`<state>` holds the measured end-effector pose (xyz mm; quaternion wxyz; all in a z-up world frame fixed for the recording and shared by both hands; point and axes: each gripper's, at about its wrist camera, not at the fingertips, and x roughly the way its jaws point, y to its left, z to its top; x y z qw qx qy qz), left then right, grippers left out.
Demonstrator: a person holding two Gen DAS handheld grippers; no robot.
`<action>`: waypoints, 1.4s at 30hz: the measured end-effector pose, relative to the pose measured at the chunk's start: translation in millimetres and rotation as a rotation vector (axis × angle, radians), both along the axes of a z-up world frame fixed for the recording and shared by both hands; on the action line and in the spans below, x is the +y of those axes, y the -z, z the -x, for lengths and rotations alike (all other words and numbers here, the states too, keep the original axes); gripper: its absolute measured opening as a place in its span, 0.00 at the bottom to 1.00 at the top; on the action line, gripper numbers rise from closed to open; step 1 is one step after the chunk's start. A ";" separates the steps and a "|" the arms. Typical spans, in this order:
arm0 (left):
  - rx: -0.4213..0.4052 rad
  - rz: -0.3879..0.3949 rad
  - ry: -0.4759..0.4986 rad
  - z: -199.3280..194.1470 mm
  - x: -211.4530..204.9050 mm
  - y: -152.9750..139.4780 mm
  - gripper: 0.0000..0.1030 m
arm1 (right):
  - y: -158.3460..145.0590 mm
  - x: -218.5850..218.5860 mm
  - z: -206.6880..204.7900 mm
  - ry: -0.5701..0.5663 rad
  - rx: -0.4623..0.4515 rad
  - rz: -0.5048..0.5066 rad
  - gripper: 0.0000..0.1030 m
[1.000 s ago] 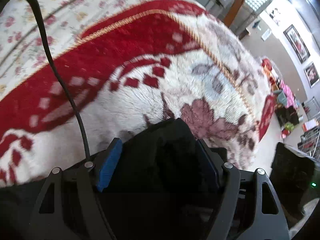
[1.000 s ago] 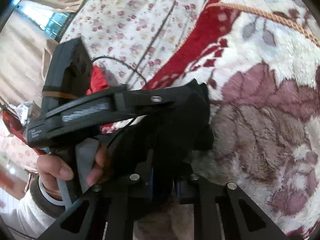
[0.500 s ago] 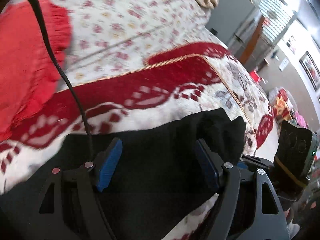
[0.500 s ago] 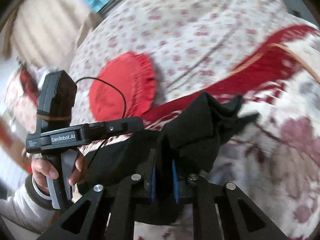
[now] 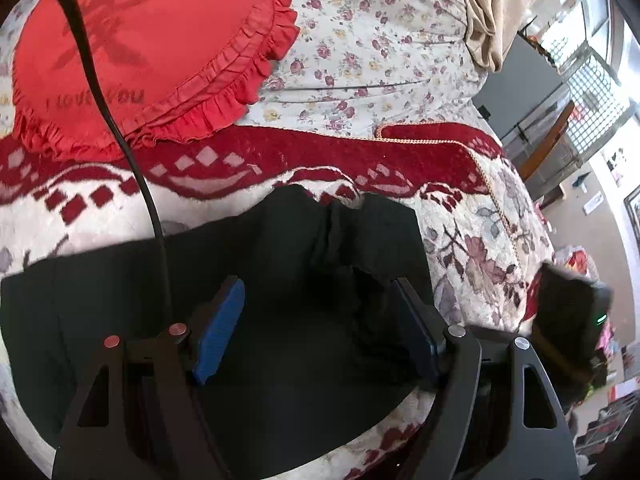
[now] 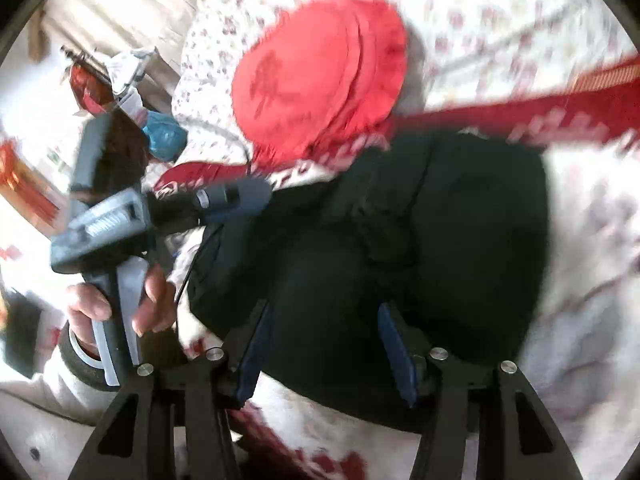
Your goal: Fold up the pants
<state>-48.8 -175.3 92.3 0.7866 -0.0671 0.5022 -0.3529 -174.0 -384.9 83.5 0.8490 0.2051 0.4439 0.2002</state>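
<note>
The black pants [image 5: 312,280] lie folded on the bed directly beneath both tongs; left tongs [image 5: 316,332] gape wide, holding nothing; right tongs [image 6: 328,340] are opening, cloth between but unpinched.

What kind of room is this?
Probably a bedroom at home: black pants lie on a bed with a flowered sheet, a plush red-and-white blanket, and a frilly red cushion.
</note>
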 end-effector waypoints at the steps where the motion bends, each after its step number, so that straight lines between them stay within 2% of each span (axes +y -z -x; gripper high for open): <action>1: 0.005 0.007 0.001 1.0 0.3 1.9 0.72 | -7.2 -9.3 1.3 0.035 -0.018 0.038 0.51; 4: 0.010 -0.003 0.020 4.4 -7.9 8.4 0.72 | -12.7 -38.9 -6.7 0.162 -0.031 0.112 0.51; 7: 0.015 -0.021 0.008 4.0 -17.0 18.3 0.72 | -8.0 -59.1 -16.9 0.204 -0.003 0.067 0.51; 10: 0.058 -0.018 0.015 5.0 -29.5 30.9 0.72 | -0.4 -66.4 -17.9 0.232 0.010 0.018 0.51; 14: 0.027 -0.022 0.014 7.5 -55.6 32.7 0.72 | 14.8 -76.5 -15.2 0.249 0.044 -0.052 0.51; 16: 0.005 -0.035 0.014 6.7 -70.9 33.0 0.72 | 9.9 -78.6 -15.4 0.262 0.038 -0.036 0.51; 19: -0.007 -0.033 -0.008 0.7 -86.8 34.3 0.72 | -13.0 -114.0 -9.4 0.341 0.000 0.000 0.51; 21: 0.004 -0.023 -0.042 -3.8 -88.4 33.7 0.50 | -39.2 -149.7 -0.6 0.451 -0.044 0.029 0.51; 22: 0.005 -0.029 -0.050 -4.8 -88.7 33.3 0.45 | -54.7 -171.6 8.4 0.527 -0.073 0.037 0.52; 24: -0.019 -0.050 -0.046 -2.7 -88.1 32.4 0.28 | -79.5 -207.4 28.9 0.660 -0.113 0.049 0.59; 25: -0.035 -0.056 -0.042 -0.6 -87.0 31.9 0.26 | -89.3 -221.8 40.1 0.717 -0.124 0.060 0.67; 26: -0.044 -0.058 -0.039 0.9 -85.3 32.0 0.22 | -97.7 -233.4 51.4 0.763 -0.129 0.070 0.70; 28: -0.044 -0.048 -0.038 2.4 -81.0 32.3 0.16 | -106.2 -242.5 64.2 0.797 -0.131 0.085 0.71; 31: -0.050 -0.065 -0.048 5.6 -76.0 32.2 0.13 | -105.0 -237.6 71.2 0.777 -0.129 0.085 0.71; 34: -0.060 -0.054 -0.053 16.9 -68.3 24.1 0.12 | -84.2 -219.7 56.6 0.685 -0.079 0.043 0.72; 36: -0.060 -0.035 -0.064 26.5 -59.7 16.2 0.09 | -71.1 -201.0 41.0 0.626 -0.039 0.044 0.72; 39: -0.075 -0.011 -0.095 37.2 -48.4 6.5 0.08 | -57.4 -167.3 23.0 0.512 -0.031 0.023 0.72; 42: -0.096 -0.043 -0.129 40.8 -41.5 11.3 0.08 | -46.9 -130.4 4.4 0.402 -0.039 0.011 0.72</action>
